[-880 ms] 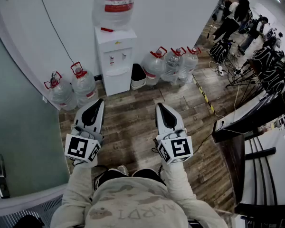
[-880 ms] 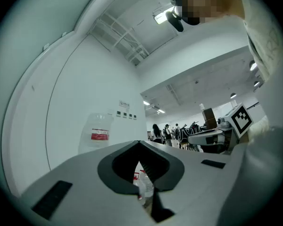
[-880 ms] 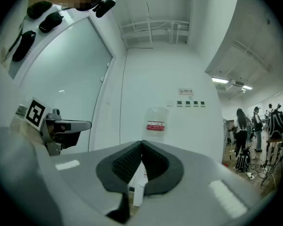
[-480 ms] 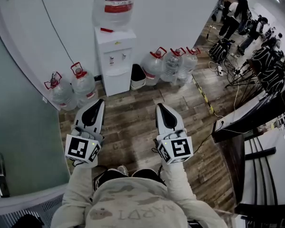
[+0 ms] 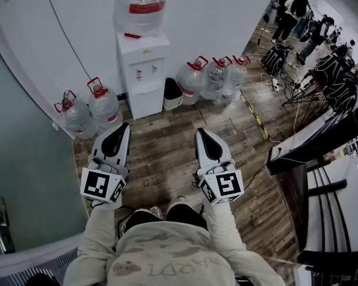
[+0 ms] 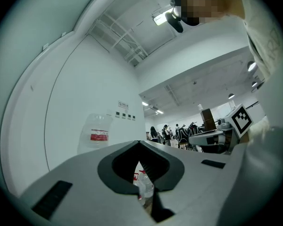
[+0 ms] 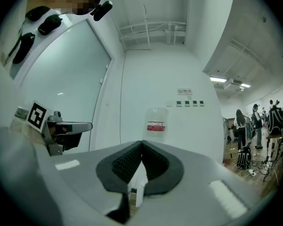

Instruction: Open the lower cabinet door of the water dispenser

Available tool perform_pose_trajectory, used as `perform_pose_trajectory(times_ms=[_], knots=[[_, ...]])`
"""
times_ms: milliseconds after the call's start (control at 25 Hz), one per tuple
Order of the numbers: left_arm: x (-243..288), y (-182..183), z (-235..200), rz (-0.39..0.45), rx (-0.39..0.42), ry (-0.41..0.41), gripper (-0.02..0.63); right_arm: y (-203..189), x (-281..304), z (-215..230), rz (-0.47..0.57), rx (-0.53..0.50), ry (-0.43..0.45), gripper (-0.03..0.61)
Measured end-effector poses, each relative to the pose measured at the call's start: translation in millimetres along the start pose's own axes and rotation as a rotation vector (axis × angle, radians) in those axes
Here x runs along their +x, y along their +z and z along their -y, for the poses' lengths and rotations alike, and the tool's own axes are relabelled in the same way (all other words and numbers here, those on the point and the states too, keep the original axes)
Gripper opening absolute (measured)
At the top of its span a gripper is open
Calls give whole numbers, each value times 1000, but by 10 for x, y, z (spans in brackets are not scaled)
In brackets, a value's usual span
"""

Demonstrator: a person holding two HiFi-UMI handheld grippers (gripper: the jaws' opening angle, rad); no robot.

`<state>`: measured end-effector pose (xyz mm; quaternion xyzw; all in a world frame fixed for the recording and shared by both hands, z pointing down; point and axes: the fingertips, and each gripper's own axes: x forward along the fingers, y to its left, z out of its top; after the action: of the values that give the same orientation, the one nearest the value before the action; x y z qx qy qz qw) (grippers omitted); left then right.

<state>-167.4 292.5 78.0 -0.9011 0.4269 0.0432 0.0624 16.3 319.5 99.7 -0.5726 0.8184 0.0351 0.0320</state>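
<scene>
The white water dispenser (image 5: 142, 70) stands against the far wall with a large bottle (image 5: 141, 6) on top. Its lower cabinet door (image 5: 145, 103) is closed. Both grippers hover over the wooden floor well short of it, pointing toward it. My left gripper (image 5: 124, 126) is shut and holds nothing. My right gripper (image 5: 201, 132) is shut too, also with nothing in it. In the left gripper view the jaws of my left gripper (image 6: 139, 143) meet, and the bottle (image 6: 99, 133) shows beyond. In the right gripper view the right gripper (image 7: 141, 143) frames part of the dispenser (image 7: 139, 187).
Two water jugs (image 5: 89, 109) sit left of the dispenser. A black bin (image 5: 172, 93) and three jugs (image 5: 216, 76) sit to its right. A glass wall (image 5: 24, 159) runs along the left. A dark desk (image 5: 304, 151), cables and people (image 5: 292, 14) fill the right.
The head view has shifted slightly and a shoe has come forward beneath the grippers. Both grippers keep the same pose, shut.
</scene>
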Motion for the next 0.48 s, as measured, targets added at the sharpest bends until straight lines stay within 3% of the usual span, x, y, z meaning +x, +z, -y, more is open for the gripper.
perform_pose_trajectory(times_ms=[480], knots=[[348, -100, -318, -2, 9, 24, 2, -45, 493, 232, 17, -2, 19, 8]])
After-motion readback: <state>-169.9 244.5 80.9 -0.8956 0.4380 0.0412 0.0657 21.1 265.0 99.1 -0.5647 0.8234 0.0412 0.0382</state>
